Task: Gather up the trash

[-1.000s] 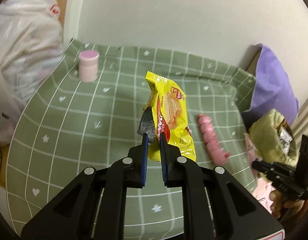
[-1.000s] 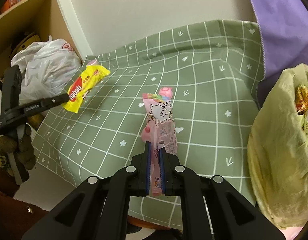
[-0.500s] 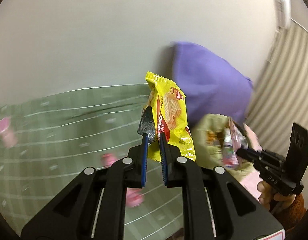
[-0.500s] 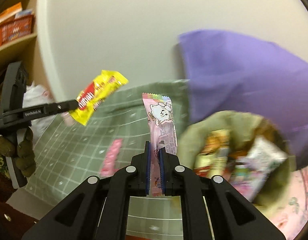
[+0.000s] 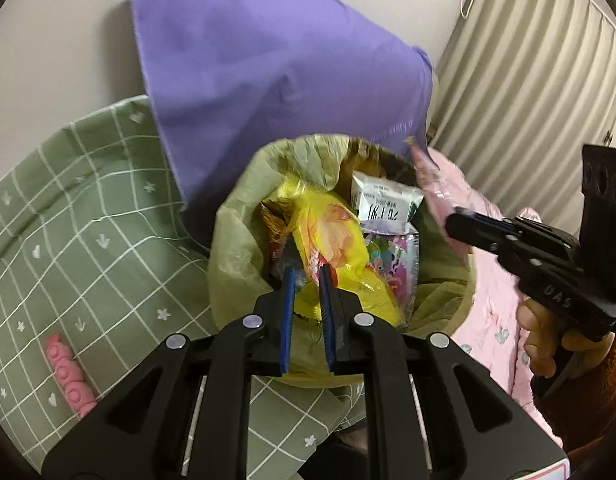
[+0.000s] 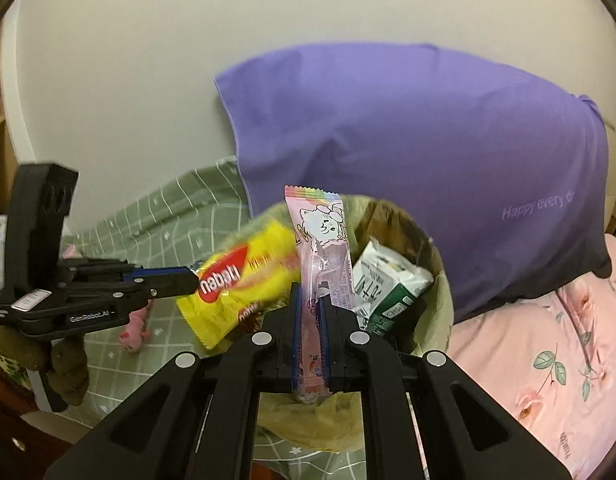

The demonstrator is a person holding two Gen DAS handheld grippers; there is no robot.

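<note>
My left gripper point(image 5: 306, 270) is shut on a yellow wafer wrapper point(image 5: 330, 240) and holds it over the mouth of the olive trash bag point(image 5: 231, 240). The same wrapper point(image 6: 235, 280) and left gripper point(image 6: 193, 278) show in the right wrist view, blurred. My right gripper point(image 6: 309, 294) is shut on a pink candy wrapper point(image 6: 322, 240), upright over the bag point(image 6: 440, 312). In the left wrist view the right gripper point(image 5: 454, 222) holds the pink wrapper point(image 5: 432, 188) at the bag's right rim. The bag holds a green and white carton point(image 6: 388, 284) and other wrappers.
A purple pillow point(image 6: 428, 140) leans on the wall behind the bag. A green checked cloth point(image 5: 67, 220) lies to the left with a pink strip of trash point(image 5: 69, 376) on it. Pink bedding point(image 6: 548, 340) lies to the right, a curtain point(image 5: 528, 80) beyond.
Both grippers have swung right from the green cloth to the trash bag, each keeping its wrapper. The yellow wrapper now hangs in the bag's mouth.
</note>
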